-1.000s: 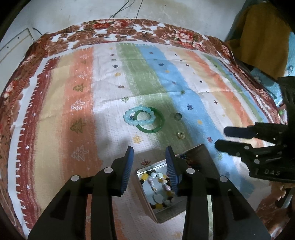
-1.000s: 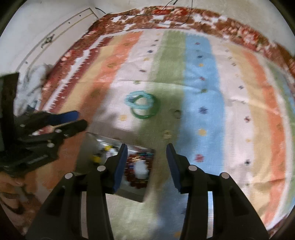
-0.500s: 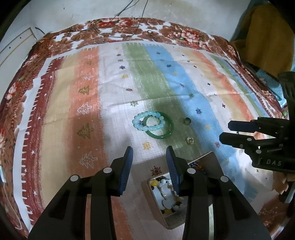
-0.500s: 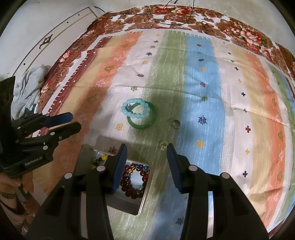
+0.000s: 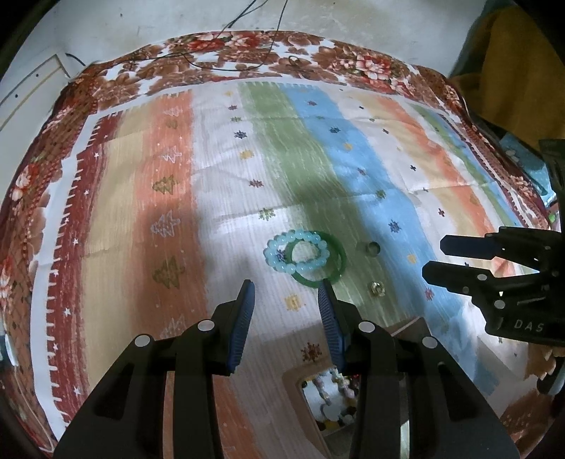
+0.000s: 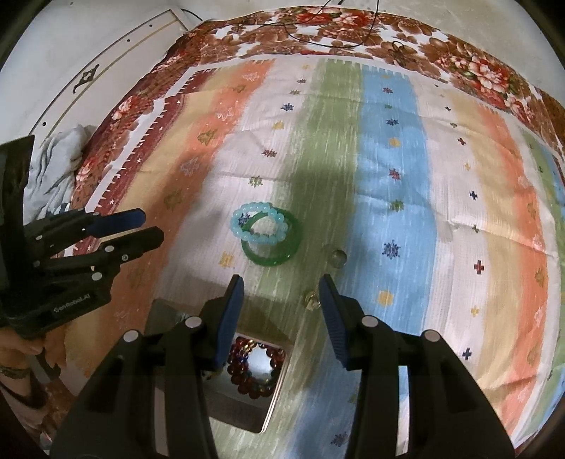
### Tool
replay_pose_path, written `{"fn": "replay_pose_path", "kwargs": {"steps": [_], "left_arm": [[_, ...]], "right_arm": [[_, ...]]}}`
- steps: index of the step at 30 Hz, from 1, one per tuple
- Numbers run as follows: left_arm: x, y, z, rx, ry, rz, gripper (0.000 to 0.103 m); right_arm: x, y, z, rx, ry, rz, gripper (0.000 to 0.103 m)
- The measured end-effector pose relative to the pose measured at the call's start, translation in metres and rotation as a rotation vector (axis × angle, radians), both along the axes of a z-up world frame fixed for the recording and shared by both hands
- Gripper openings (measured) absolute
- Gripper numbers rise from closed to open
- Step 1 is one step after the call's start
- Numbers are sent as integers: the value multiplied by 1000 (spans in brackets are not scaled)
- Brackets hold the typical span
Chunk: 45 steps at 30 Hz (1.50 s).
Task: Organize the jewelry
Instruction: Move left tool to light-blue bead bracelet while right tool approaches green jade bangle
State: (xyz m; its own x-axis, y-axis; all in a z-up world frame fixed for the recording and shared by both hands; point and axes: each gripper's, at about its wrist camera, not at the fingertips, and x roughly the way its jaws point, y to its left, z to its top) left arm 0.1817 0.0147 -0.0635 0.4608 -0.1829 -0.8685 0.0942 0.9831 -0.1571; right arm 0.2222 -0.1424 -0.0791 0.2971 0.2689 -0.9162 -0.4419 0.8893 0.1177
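Note:
A pale blue bead bracelet point(image 5: 273, 252) lies overlapping a green bangle point(image 5: 310, 282) on the striped cloth. To their right sit a dark ring point(image 5: 372, 248) and a small gold ring point(image 5: 377, 288). My left gripper point(image 5: 286, 293) hovers open and empty just short of the bangle. An open metal tin point(image 5: 293, 377) holding beaded pieces lies under its right finger. My right gripper point(image 6: 280, 289) is open and empty, above the tin point(image 6: 247, 413) with a red bead bracelet point(image 6: 247, 353) inside. The bead bracelet point(image 6: 237, 226), bangle point(image 6: 268, 261), dark ring point(image 6: 337, 257) and gold ring point(image 6: 310, 300) lie ahead of it.
The striped cloth point(image 5: 169, 219) has a brown floral border, with a thin black cable point(image 5: 247, 21) crossing its far edge. A yellow fabric point(image 5: 512, 70) lies at the far right. A grey bundle point(image 6: 53, 169) sits off the cloth's left side. A hand holds the left gripper point(image 6: 152, 226).
Both grippers have moved forward over the cloth toward the bracelets, so the tin has slid lower under the fingers. Their openings look the same.

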Motion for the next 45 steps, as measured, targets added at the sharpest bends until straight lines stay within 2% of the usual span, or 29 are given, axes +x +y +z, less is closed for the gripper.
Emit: {"fn": "replay_pose_path", "kwargs": {"steps": [8,25,45], "left_arm": [[24,2,-8,-2,19,8,37],[56,0,-45,-19,87,12,37],[79,2,-81,-25,144,14,37]], "right_arm": [[18,5,-15,-10,29,2,46],[46,10,-49,-19,88,-6,46],[65,19,-83,-51,134,3,46]]}}
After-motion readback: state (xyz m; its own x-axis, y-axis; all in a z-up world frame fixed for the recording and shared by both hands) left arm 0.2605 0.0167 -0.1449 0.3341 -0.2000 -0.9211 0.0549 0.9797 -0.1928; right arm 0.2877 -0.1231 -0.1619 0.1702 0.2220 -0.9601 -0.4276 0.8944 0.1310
